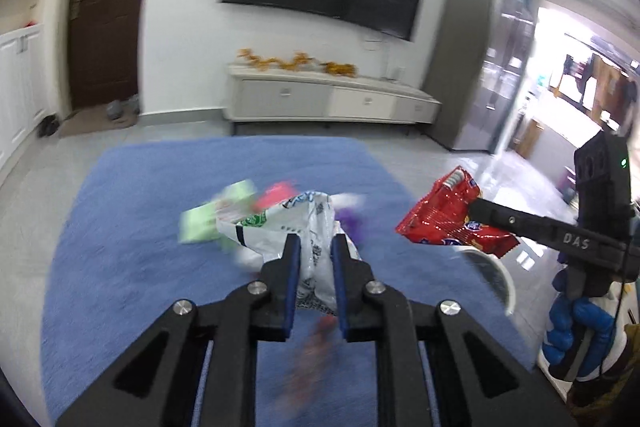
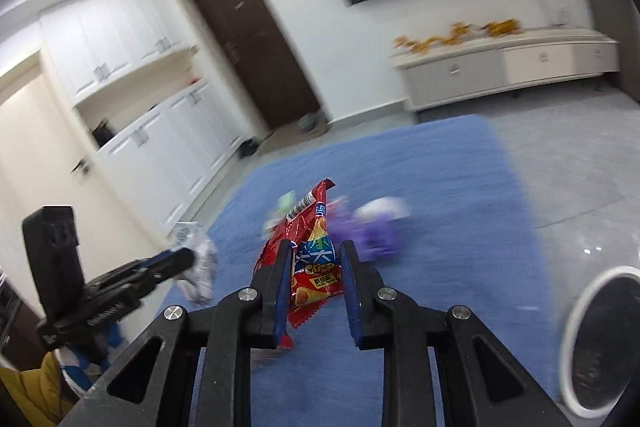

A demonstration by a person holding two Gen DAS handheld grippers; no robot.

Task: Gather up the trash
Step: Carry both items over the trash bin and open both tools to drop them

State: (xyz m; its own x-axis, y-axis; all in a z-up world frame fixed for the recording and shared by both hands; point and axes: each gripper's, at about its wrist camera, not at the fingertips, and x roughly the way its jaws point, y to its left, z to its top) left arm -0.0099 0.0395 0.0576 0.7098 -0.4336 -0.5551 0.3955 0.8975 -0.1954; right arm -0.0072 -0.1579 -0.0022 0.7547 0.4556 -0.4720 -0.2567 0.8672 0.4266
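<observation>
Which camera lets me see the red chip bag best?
The right wrist view: the red chip bag sits close up between the right gripper fingers, with its printed front facing the camera. The left wrist view shows the same bag from the side, farther off, pinched at one end and lifted above the blue rug.

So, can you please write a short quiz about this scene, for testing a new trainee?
1. True or false: the left claw is shut on a crumpled white plastic wrapper.
2. What does the right claw hold? A) a purple wrapper B) a red crinkled snack bag C) nothing
3. Fill in: the loose green, pink and purple wrappers lie on a ___ carpet.

Key: 1 true; 2 B; 3 blue.
</observation>
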